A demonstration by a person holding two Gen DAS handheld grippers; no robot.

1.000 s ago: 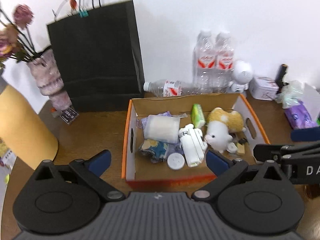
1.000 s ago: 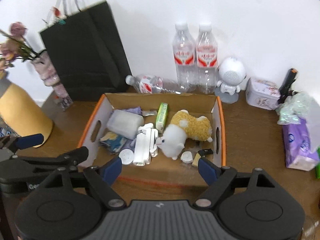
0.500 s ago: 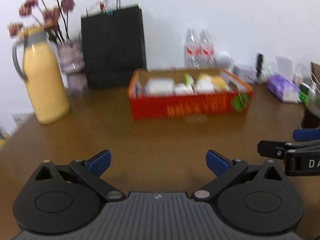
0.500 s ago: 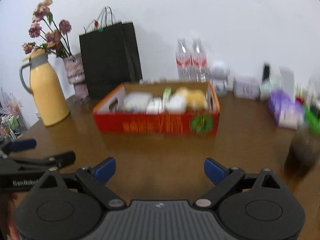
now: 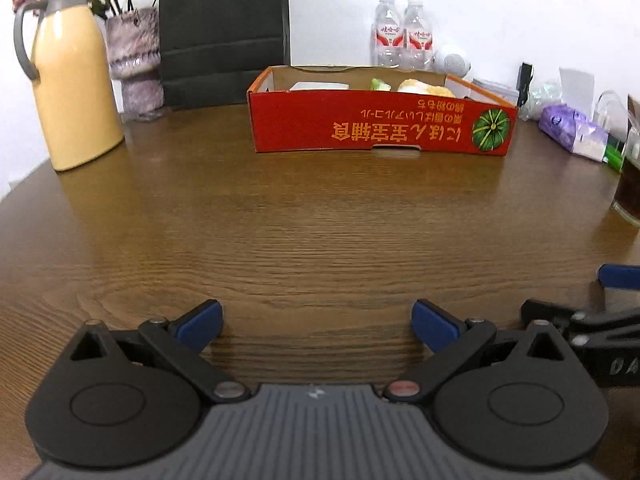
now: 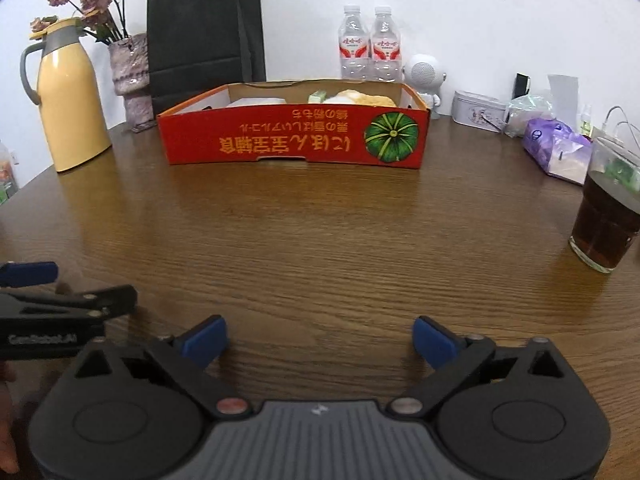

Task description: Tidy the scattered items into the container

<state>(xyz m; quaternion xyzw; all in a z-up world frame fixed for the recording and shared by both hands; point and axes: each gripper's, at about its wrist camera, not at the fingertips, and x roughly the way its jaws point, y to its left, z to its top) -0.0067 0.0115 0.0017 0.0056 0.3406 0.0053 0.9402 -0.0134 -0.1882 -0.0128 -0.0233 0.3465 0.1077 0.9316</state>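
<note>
Wooden table (image 5: 320,220) bare near; red box (image 6: 294,136) filled behind.

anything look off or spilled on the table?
Nothing spilled or damaged. One oddity: the red box sits with its printed text upside down toward the cameras. The glass of dark drink stands upright near the table's right edge.
</note>
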